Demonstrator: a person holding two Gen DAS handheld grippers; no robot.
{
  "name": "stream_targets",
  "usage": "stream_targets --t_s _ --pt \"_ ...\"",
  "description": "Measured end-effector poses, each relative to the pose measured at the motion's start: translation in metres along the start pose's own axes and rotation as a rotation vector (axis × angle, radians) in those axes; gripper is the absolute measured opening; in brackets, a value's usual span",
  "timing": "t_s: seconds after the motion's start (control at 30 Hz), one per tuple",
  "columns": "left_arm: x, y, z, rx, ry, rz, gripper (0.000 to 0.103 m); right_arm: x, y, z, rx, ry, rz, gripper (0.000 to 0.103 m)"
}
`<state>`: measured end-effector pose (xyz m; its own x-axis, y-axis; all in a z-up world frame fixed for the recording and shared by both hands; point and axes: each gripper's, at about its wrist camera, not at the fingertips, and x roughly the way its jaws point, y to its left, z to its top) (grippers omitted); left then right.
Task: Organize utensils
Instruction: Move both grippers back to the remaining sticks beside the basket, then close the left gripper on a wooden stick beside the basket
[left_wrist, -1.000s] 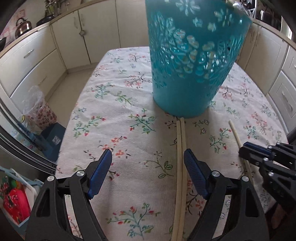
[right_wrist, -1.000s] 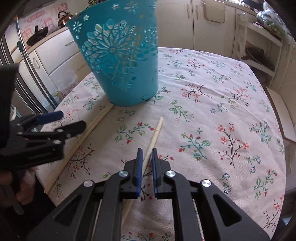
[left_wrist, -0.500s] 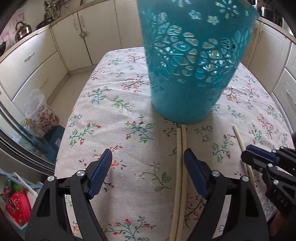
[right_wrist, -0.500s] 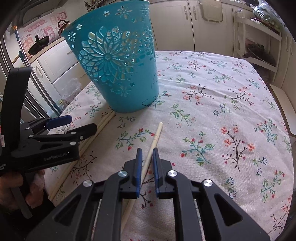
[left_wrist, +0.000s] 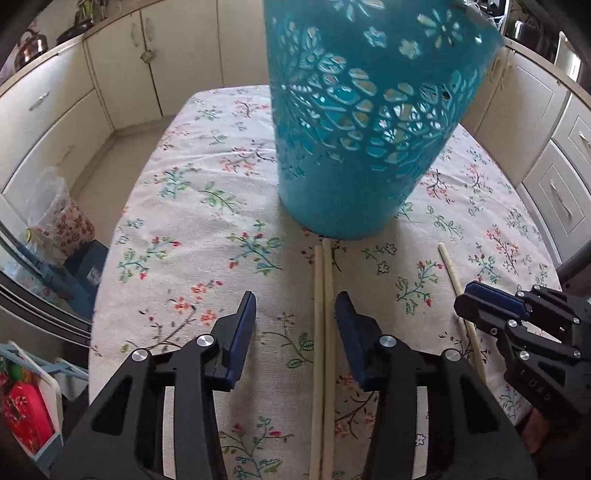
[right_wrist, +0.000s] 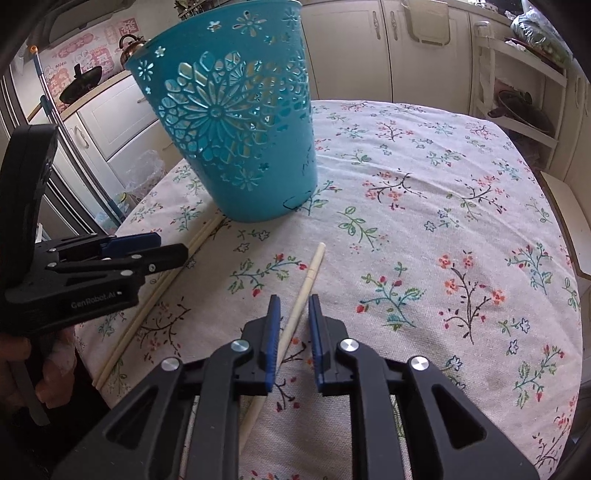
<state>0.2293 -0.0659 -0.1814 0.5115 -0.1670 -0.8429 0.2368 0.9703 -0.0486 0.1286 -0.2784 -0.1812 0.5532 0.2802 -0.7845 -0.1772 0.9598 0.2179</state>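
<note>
A teal cut-out basket (left_wrist: 373, 122) stands upright on the flower-print tablecloth (left_wrist: 207, 221), and everything else lies on the near side of it. A pair of pale chopsticks (left_wrist: 322, 314) lies side by side, their far tips just at the basket's base. The left gripper (left_wrist: 295, 325) hangs over this pair with its jaws closing; the sticks run between the blue pads (left_wrist: 240, 332), nearer the right one, and neither pad presses on them. To the right of the basket's base, a single chopstick (right_wrist: 306, 280) lies apart from it. The right gripper (right_wrist: 293, 328) straddles that stick, its jaws narrowly parted and opening, pads clear of the wood.
</note>
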Motion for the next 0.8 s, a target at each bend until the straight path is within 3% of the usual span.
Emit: stream_targets --t_s 0.47,0.63,0.73,0.8 --pt "0.007 0.001 0.003 0.011 0.02 0.054 0.043 0.002 0.002 -0.001 -0.004 -0.001 0.001 0.021" --pt "0.012 -0.007 0.001 0.065 0.027 0.083 0.042 0.004 0.005 0.002 -0.026 0.003 -0.017 0.021" --pt "0.014 -0.009 0.005 0.065 0.04 0.063 0.031 0.006 0.011 0.003 -0.057 0.017 -0.038 0.021" --pt "0.015 -0.014 0.008 0.085 0.049 0.051 0.013 0.006 0.013 0.004 -0.086 0.039 -0.047 0.018"
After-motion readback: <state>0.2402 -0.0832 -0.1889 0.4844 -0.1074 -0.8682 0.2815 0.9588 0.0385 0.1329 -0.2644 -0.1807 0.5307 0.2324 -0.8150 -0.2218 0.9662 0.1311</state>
